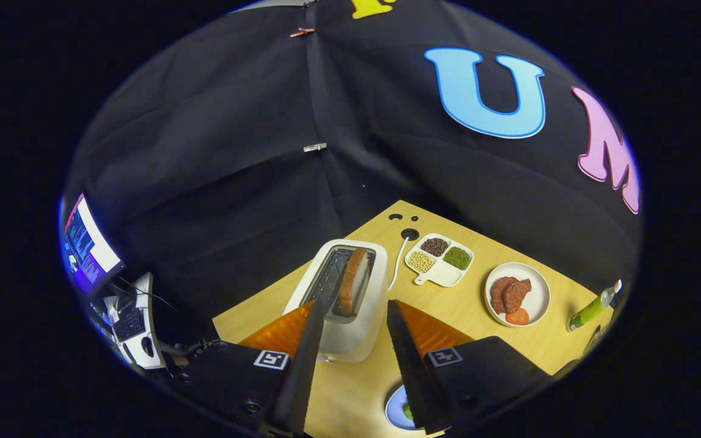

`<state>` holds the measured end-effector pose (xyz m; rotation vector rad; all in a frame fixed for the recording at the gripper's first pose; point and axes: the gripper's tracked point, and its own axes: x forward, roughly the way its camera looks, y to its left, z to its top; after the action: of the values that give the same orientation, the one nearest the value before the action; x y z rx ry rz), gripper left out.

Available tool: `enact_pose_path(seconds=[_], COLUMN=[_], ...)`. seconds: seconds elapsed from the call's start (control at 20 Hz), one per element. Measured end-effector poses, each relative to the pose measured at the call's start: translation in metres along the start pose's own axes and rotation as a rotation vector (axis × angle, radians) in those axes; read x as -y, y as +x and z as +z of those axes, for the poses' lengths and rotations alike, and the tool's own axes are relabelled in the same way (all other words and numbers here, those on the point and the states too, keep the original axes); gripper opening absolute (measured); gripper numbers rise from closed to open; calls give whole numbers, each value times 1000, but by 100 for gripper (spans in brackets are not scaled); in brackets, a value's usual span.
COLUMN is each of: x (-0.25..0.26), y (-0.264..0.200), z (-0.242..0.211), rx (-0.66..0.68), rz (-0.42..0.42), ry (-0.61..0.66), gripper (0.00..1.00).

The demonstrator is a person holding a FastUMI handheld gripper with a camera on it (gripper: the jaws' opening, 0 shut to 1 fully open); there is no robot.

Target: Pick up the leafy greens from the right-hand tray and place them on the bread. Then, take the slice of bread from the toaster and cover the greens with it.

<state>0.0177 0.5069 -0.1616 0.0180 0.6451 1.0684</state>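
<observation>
- The jaws (pixel 353 313) stand wide apart and hold nothing, hanging above the counter (pixel 478 316) with the white toaster (pixel 341 292) just ahead of and between the tips.
- The slice of bread (pixel 353 281) stands on edge in the toaster's right-hand slot, its crust poking above the rim. Judging by where the jaws point, the step in hand looks like fetching this slice.
- To do it well, I would turn the jaws so the two fingers close on the slice's flat faces, come down from straight above, grip the exposed top lightly, and lift vertically so the slice clears the slot without dragging the toaster.
- A blue plate (pixel 398 409) peeks out beside the right finger, with a speck of green on it. Most of it is hidden by the finger, so I cannot tell whether the greens already lie on bread there.
- Beyond the toaster sit a divided dish of beans (pixel 440 259) and a white plate with meat (pixel 517 294); a green bottle (pixel 591 309) lies near the counter's edge, partly cut off.
- How deep the slice sits in the slot is hard to make out.
</observation>
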Motion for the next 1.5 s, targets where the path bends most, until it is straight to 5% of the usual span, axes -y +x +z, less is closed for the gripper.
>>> enact_pose_path(seconds=[0.7, 0.95, 1.05, 1.5], x=[6, 12, 6, 9], y=[115, 122, 122, 77], z=[-14, -16, -17, 24], rx=[-141, -158, -164, -60], rz=[-108, -161, -149, -108], ry=[-12, -13, 1, 53], gripper=[61, 25, 18, 14])
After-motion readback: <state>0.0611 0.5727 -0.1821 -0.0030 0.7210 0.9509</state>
